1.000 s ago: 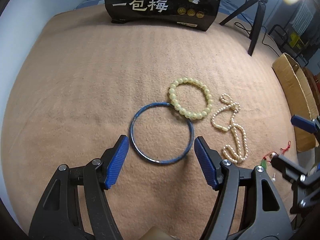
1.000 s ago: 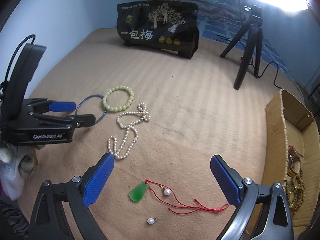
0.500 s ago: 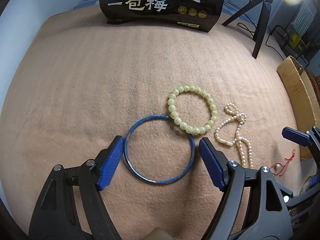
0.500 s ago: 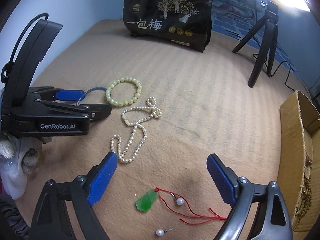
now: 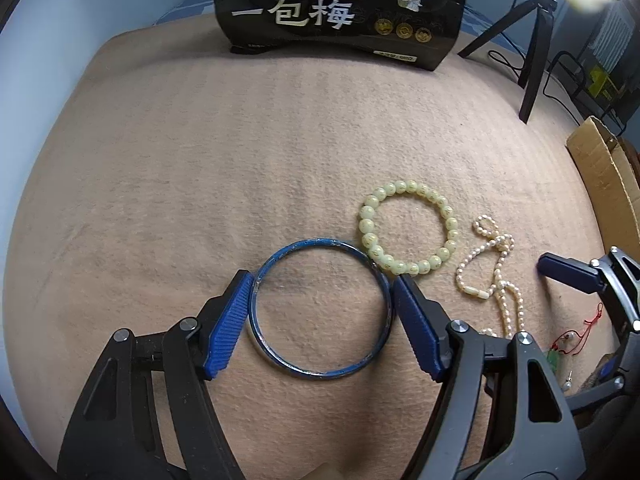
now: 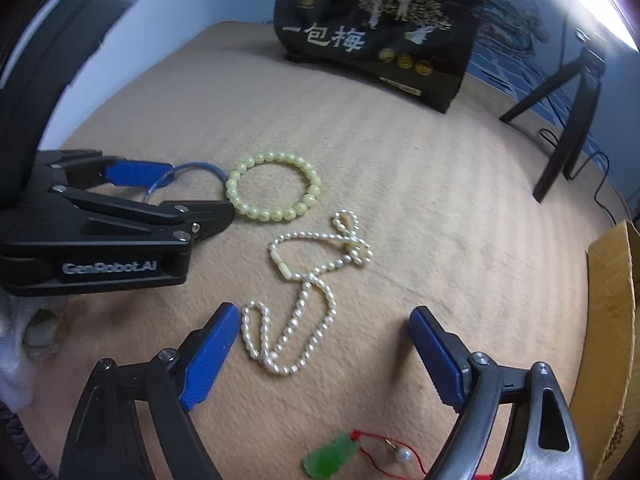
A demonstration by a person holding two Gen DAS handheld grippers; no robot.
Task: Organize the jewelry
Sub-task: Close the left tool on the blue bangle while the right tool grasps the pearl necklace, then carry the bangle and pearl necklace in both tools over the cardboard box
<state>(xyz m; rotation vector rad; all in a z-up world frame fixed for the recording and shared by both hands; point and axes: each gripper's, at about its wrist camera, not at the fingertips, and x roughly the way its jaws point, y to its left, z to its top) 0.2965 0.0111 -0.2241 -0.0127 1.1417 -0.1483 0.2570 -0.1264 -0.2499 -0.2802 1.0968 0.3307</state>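
A blue bangle [image 5: 320, 308] lies flat on the tan blanket [image 5: 200, 160]. My left gripper [image 5: 322, 312] straddles it, both blue pads touching its outer rim. A pale green bead bracelet [image 5: 408, 232] touches the bangle's far right edge. A white pearl necklace [image 6: 304, 292] lies tangled just ahead of my right gripper [image 6: 324, 352], which is open and empty above the blanket. A green jade pendant [image 6: 330, 454] on a red cord and a pearl earring [image 6: 402, 455] lie under the right gripper.
A black printed bag [image 5: 344, 8] stands at the back. A black tripod [image 6: 568, 120] stands at the back right. A cardboard box [image 6: 608, 320] sits at the right edge. My left gripper's body [image 6: 100, 236] shows at the left of the right wrist view.
My left gripper has moved forward and narrowed until its pads meet the blue bangle. My right gripper has moved forward from the pendant toward the pearl necklace.
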